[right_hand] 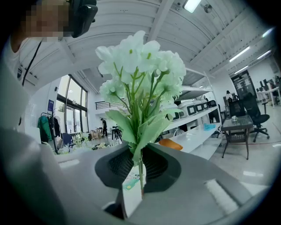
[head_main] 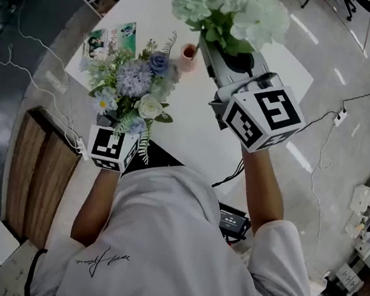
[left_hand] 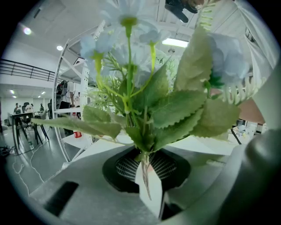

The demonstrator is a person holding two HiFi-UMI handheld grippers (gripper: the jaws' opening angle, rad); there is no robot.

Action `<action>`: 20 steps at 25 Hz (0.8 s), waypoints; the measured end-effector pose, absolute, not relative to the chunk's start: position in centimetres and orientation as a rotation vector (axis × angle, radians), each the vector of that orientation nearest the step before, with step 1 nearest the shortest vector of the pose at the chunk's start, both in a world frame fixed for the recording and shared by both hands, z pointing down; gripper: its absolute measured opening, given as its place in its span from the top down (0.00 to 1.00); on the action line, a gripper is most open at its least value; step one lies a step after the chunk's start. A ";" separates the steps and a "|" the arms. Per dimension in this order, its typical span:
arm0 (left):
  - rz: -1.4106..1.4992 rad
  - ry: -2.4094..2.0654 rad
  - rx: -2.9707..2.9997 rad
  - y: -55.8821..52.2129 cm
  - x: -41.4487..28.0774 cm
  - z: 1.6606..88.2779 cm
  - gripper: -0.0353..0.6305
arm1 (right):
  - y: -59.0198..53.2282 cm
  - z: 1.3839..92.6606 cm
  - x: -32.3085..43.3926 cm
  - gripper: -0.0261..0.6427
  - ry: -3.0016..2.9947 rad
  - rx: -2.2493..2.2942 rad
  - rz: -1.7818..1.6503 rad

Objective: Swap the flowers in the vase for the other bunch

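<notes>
Pinches the stems of the blue bunch [left_hand: 145,101] between the nearly closed fingers [left_hand: 79,176] of the left gripper [left_hand: 147,169]. Clamps the white bunch [right_hand: 140,74] by its stem likewise in the right gripper [right_hand: 139,169]. Holds both above the table [head_main: 194,125], pink vase [head_main: 189,57] standing between them.

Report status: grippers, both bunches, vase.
Both shut: left hand-held gripper on blue bunch, right hand-held gripper on white bunch. Both held above the table; pink vase between them looks empty. Nothing blocks it.
</notes>
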State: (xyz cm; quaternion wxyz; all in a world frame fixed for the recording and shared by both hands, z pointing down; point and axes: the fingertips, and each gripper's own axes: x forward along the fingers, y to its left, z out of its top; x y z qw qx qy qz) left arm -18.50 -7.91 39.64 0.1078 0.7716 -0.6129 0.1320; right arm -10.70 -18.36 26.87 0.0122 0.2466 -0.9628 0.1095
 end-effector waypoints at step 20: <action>0.370 -1.798 2.225 -7.9 -18.7 40.2 0.86 | -19.2 28.9 -10.9 0.88 -2.967 0.763 0.364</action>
